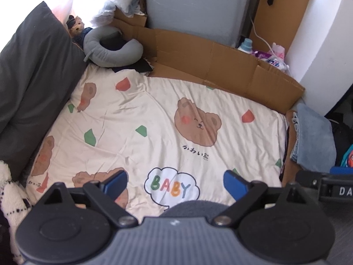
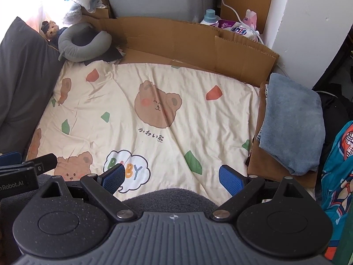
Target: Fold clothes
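A dark grey garment point(image 1: 189, 207) lies at the near edge of the bed, just below both grippers; only its rounded top edge shows point(image 2: 167, 198). My left gripper point(image 1: 175, 184) hangs open over the cream bear-print sheet point(image 1: 154, 114), its blue pads point(image 1: 117, 183) wide apart and nothing between them. My right gripper point(image 2: 173, 178) is open in the same way above the "BABY" print, close beside the left gripper point(image 2: 28, 162). A folded blue garment point(image 2: 291, 123) rests on a brown stack at the bed's right edge.
A dark grey pillow point(image 1: 33, 84) lines the left side. A grey neck pillow point(image 1: 110, 48) and a small plush bear point(image 1: 76, 25) sit at the far left corner. Cardboard panels point(image 1: 220, 66) wall the far side, with a bottle and packets behind. Bright patterned fabric point(image 2: 339, 165) hangs at right.
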Available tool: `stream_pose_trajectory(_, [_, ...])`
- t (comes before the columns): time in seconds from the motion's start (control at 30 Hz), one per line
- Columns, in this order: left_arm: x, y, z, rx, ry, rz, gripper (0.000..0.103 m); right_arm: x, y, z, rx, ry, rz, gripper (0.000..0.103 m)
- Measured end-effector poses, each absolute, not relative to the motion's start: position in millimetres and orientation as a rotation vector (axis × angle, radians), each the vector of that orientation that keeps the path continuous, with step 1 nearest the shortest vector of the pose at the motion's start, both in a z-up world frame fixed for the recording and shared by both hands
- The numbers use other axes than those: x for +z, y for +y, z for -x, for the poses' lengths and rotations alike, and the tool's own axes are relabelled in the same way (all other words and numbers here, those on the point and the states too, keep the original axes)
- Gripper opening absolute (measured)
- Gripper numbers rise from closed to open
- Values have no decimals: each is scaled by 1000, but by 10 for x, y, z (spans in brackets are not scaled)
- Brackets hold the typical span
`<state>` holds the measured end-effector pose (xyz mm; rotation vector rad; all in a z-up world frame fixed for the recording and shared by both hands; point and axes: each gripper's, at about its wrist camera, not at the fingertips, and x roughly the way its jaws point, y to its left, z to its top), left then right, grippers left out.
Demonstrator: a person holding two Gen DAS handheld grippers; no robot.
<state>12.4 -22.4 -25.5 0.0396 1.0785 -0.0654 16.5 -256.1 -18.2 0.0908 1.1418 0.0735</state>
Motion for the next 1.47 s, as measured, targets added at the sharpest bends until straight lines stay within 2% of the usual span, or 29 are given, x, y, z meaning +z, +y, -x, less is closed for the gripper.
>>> stream_pose_trajectory(0.33, [-275,-203,-129,-76,1087,-39,87,-178,-2564,-155,69,1138,-86,96])
stream_pose_trajectory(0.97, [-280,-126,-132,-62,1086,18,86,-179,-2554,-157,50,1134,-61,96])
stream_pose_trajectory(1.47, [-252,-242,-84,-39,1065,-89,83,-165,-2579,-129,51,1122,-67,96])
